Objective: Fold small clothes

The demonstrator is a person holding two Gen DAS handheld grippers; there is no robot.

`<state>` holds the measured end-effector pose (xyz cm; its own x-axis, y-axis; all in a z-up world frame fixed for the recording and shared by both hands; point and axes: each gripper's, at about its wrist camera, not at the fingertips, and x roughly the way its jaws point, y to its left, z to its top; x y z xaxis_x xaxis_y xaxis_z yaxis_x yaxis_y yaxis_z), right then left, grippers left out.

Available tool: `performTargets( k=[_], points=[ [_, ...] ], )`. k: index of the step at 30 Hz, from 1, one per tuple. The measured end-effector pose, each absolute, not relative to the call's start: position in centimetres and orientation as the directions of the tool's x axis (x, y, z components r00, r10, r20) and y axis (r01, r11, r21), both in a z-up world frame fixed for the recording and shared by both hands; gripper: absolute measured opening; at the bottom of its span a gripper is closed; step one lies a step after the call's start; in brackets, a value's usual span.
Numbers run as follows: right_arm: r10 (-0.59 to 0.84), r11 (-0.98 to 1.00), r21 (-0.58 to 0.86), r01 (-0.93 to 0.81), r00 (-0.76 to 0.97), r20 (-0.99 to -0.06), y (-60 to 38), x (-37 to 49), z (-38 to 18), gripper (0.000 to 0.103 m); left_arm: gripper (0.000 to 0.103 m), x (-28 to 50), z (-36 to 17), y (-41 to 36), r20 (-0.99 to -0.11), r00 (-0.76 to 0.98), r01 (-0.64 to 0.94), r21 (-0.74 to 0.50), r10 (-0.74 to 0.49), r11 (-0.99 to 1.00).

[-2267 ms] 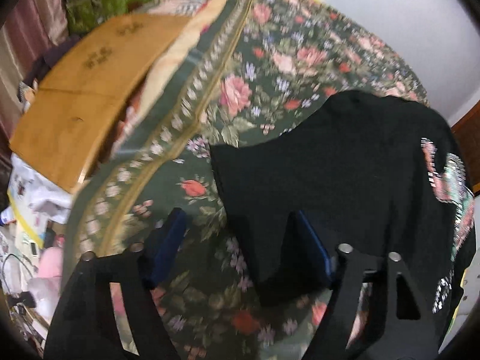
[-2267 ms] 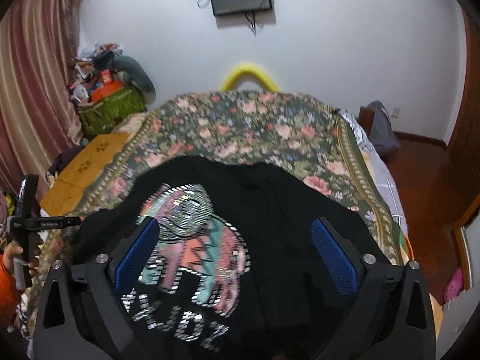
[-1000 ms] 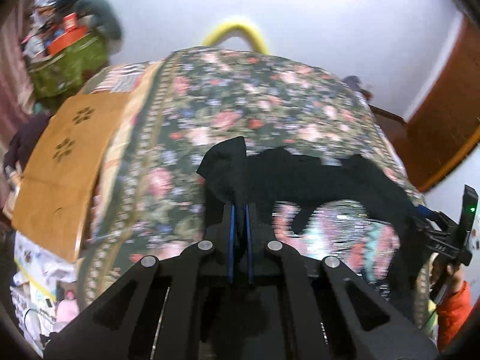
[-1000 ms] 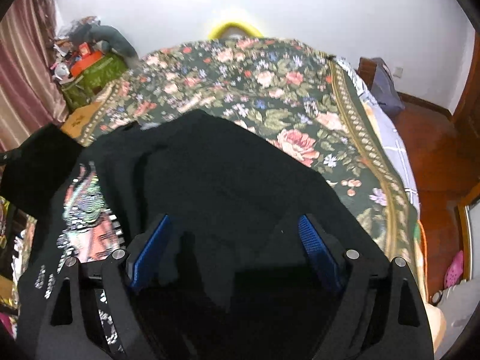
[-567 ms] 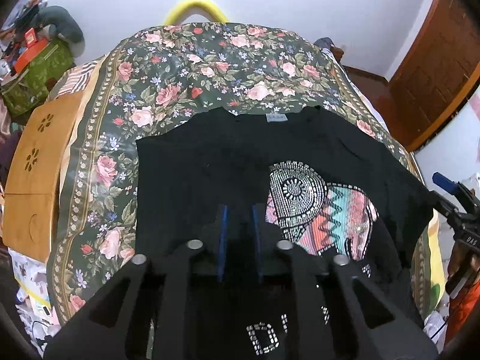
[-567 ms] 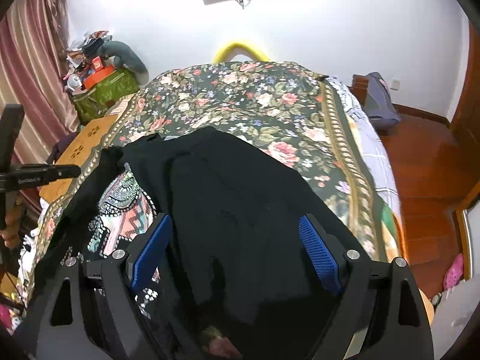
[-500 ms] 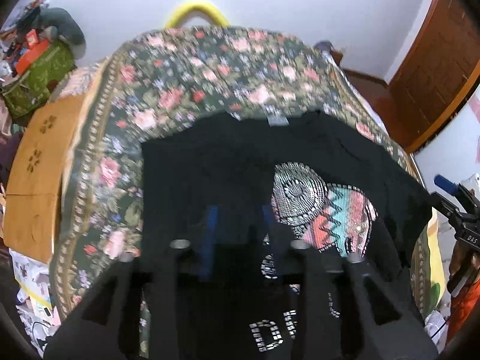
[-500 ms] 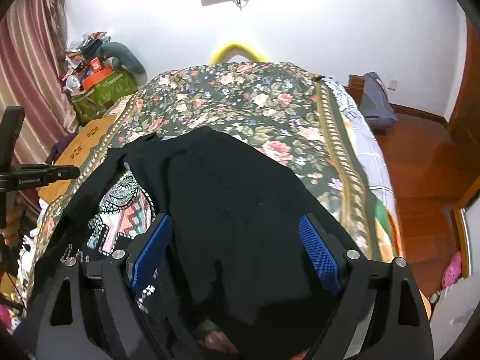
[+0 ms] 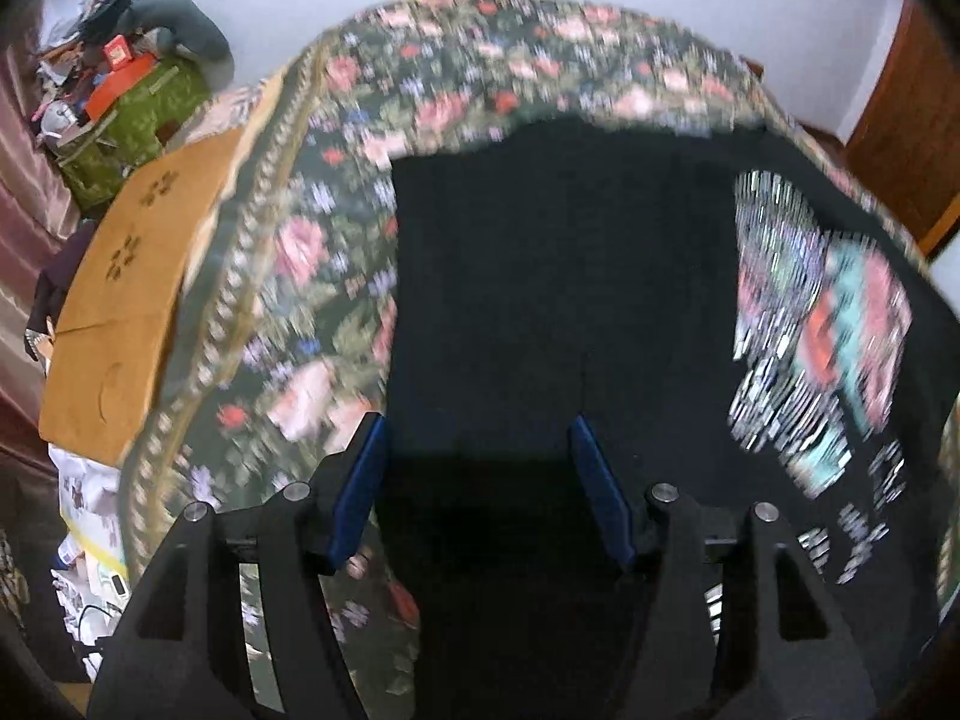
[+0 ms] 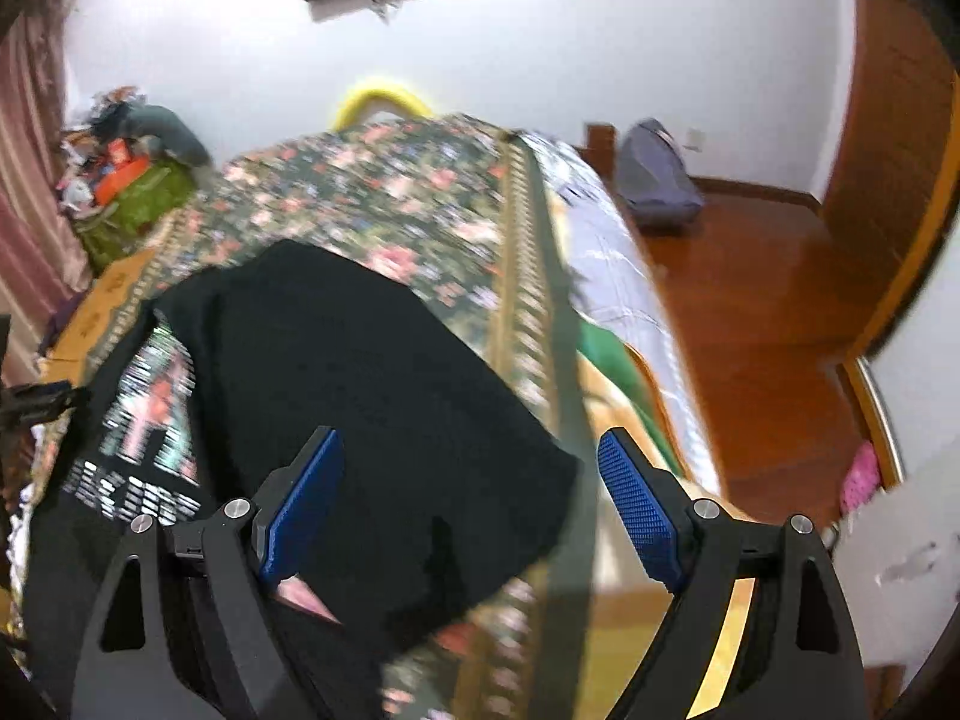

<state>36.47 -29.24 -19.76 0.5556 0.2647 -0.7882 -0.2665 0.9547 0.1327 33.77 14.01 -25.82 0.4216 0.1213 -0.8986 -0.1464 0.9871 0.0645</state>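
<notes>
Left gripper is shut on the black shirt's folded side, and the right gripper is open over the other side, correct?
Not quite. The left gripper is open: in the left wrist view its blue pads stand wide apart over the black shirt, pinching nothing. The rest holds: the right wrist view shows the right gripper open over the shirt's other side.

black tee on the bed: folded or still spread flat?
Partly folded. The black shirt has its plain right side laid over the print, covering part of it. Both sets of jaws stand open, holding nothing.
</notes>
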Motion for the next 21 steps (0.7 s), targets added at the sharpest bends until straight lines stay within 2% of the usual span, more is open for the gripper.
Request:
performTargets(
  k=[2, 4, 8, 10, 18, 20, 21],
  points=[
    [0.259, 0.959, 0.142, -0.247, 0.547, -0.796, -30.2, 36.3, -20.7, 0.082, 0.064, 33.2, -26.4, 13.4, -0.881, 0.448, -0.138, 0.099, 0.151, 0.985],
    [0.265, 0.958, 0.157, -0.238, 0.539, -0.799, -30.7, 36.2, -21.5, 0.069, 0.064, 32.9, -26.4, 12.9, -0.871, 0.460, -0.133, 0.127, 0.175, 0.983],
    [0.289, 0.955, 0.208, -0.211, 0.520, -0.804, -31.3, 36.7, -22.7, 0.055, 0.064, 32.8, -26.4, 12.6, -0.861, 0.470, -0.130, 0.152, 0.196, 0.980],
    [0.300, 0.953, 0.226, -0.202, 0.514, -0.803, -31.3, 36.7, -23.3, 0.044, 0.064, 32.8, -26.5, 12.7, -0.857, 0.474, -0.132, 0.155, 0.200, 0.979],
    [0.284, 0.958, 0.231, -0.167, 0.495, -0.821, -30.6, 37.9, -25.3, 0.040, 0.066, 32.7, -26.7, 12.5, -0.851, 0.485, -0.143, 0.153, 0.204, 0.978],
    [0.272, 0.962, 0.212, -0.175, 0.513, -0.814, -30.5, 37.6, -24.9, 0.024, 0.066, 32.7, -26.7, 12.5, -0.851, 0.484, -0.144, 0.153, 0.205, 0.978],
    [0.290, 0.956, 0.227, -0.184, 0.511, -0.809, -30.6, 37.6, -24.6, 0.007, 0.066, 32.7, -26.7, 12.5, -0.851, 0.484, -0.145, 0.153, 0.204, 0.978]
  ],
)
